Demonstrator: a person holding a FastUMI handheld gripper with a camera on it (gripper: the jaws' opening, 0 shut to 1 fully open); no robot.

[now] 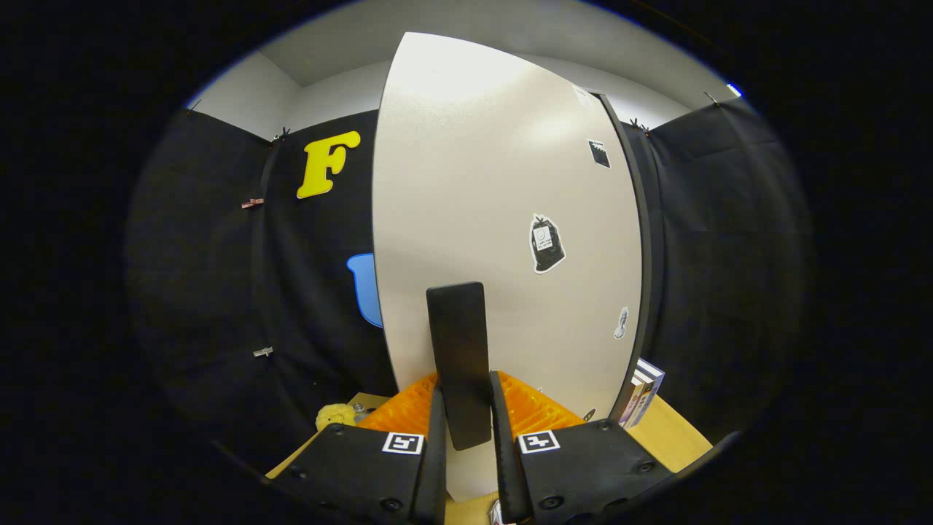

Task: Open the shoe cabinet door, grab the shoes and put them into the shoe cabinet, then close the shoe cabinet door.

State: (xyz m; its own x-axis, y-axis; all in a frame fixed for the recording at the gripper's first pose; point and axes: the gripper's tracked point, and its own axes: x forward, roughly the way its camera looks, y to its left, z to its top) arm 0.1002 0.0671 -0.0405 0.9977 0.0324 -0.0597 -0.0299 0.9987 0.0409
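The shoe cabinet's pale door point(496, 189) stands close in front of me, a few stickers on its face. A dark upright bar handle point(458, 357) is fixed to the door's lower part. My gripper point(466, 412) is shut on this handle, one finger point(436, 437) on each side of its lower end. The door's dark hinge edge point(635, 240) runs down the far side of the door. I cannot see inside the cabinet from here.
An orange ribbed rack point(536, 412) sits behind the fingers on the wooden surface point(670, 434). A small yellow soft item point(334, 415) lies beside it. A few books point(641, 394) stand at the foot of the door's hinge edge. Black cloth walls surround the booth.
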